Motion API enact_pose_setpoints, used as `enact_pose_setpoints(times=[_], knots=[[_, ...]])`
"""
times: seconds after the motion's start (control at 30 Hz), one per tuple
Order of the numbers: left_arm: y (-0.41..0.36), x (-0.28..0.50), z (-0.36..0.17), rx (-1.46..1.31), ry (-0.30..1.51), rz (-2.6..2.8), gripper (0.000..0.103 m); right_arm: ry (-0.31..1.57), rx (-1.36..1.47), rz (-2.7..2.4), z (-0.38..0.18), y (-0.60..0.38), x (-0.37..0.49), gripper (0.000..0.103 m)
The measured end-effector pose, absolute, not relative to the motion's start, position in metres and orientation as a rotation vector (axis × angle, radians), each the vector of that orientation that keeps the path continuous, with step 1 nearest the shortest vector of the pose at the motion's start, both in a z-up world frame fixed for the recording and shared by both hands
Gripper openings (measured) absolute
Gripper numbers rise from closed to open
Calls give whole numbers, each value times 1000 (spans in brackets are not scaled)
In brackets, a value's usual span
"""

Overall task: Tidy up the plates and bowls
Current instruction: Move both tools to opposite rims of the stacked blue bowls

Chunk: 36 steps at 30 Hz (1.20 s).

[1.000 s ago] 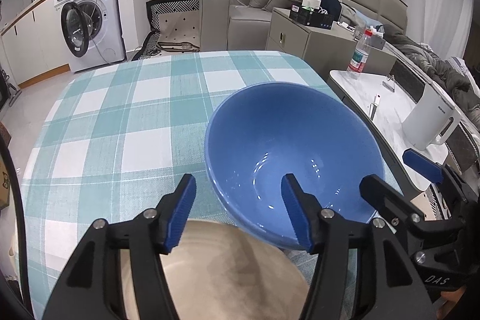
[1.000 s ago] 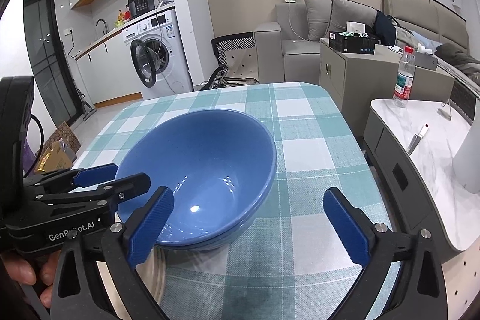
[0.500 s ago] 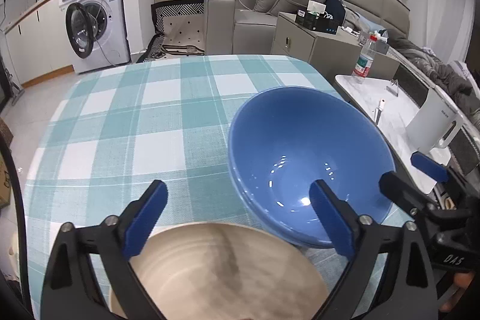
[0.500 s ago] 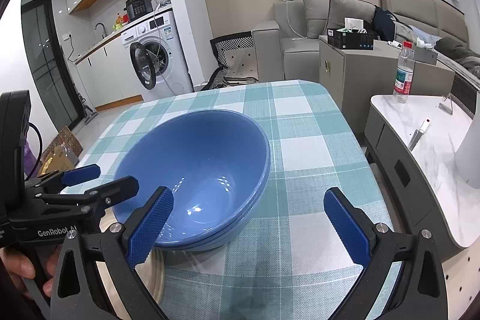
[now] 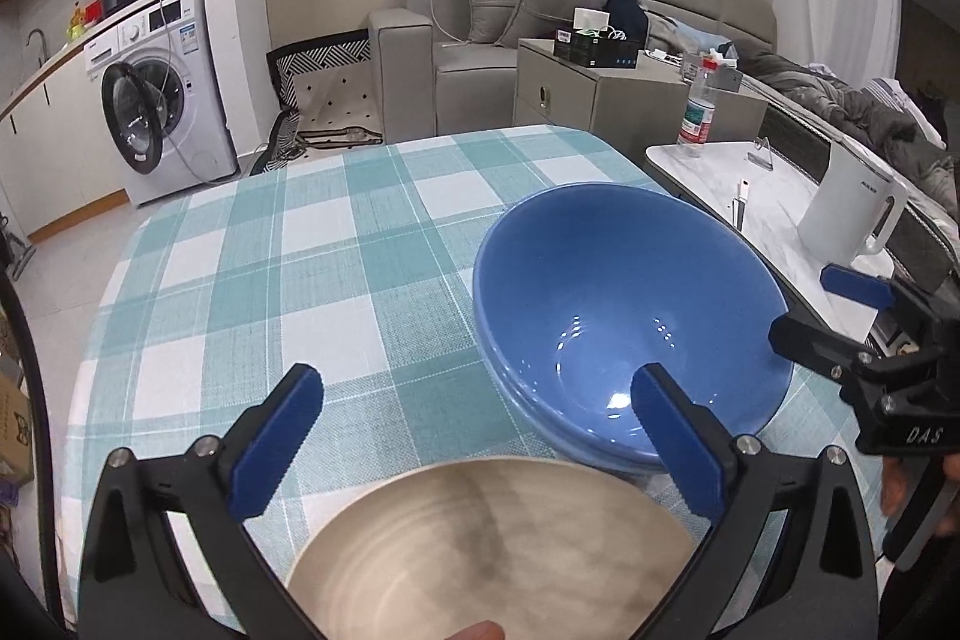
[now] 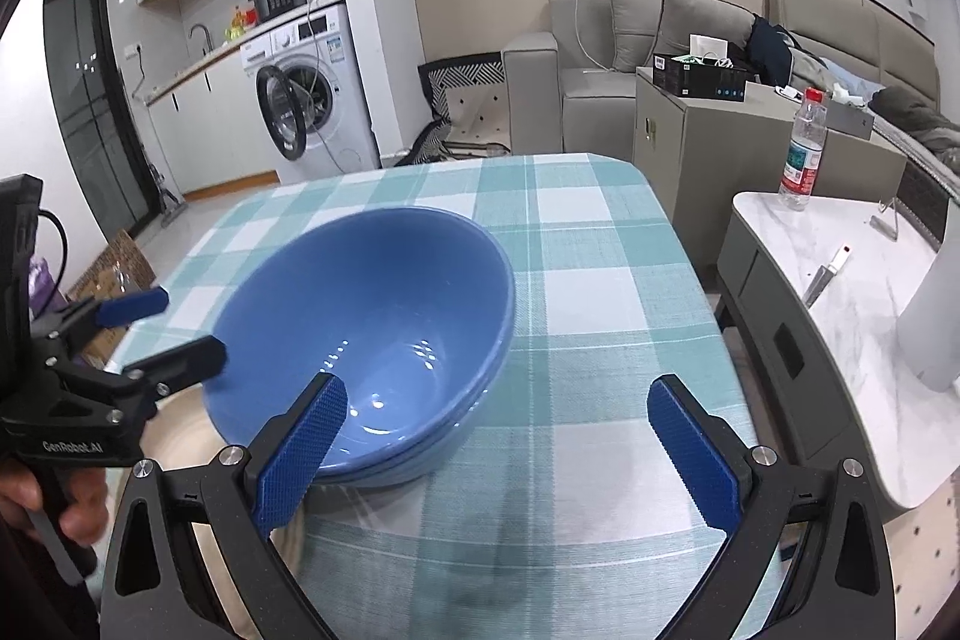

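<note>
Opening wider off stacked glossy blue bowls (image 5: 630,304), left hand-held gripper (image 5: 474,436) empty above beige round plate (image 5: 492,544), lower frame; right hand-held gripper (image 6: 498,454) wide, empty; risks clipping rim.

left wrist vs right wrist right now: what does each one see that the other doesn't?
Left wrist only: the full face of the beige plate below the left tool, jaws opening and empty, and a white kettle.
Right wrist only: a dark glass door and a cardboard box.
Both: stacked blue bowls, checked tablecloth, washing machine, water bottle.
</note>
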State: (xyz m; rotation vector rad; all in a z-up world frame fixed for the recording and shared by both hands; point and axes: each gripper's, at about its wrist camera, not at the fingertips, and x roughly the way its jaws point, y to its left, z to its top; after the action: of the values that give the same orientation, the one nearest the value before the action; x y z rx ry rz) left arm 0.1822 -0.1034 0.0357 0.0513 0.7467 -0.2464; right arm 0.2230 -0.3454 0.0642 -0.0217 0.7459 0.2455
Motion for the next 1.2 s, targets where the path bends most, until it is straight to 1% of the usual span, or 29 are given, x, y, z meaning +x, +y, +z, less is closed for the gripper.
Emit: enact_pose_setpoints(times=[0.23,0.4,0.53,1.03,1.07,1.13,1.2], knots=[[-93,189,33,72,742,-242,103,756,-61,275,68,-343,230,102],[-88,195,29,51,756,-246,103,804,-66,295,63,-338,240,102],[-85,197,27,29,752,-231,103,805,-73,276,56,-337,243,102],[-95,202,21,6,800,-255,103,812,58,334,49,-347,252,102],[-96,202,21,5,803,-257,102,816,63,338,48,-347,252,101],[-98,203,21,1,812,-263,101,824,69,348,45,-346,253,95],[-99,204,21,-9,812,-276,101,833,72,357,43,-345,254,85]])
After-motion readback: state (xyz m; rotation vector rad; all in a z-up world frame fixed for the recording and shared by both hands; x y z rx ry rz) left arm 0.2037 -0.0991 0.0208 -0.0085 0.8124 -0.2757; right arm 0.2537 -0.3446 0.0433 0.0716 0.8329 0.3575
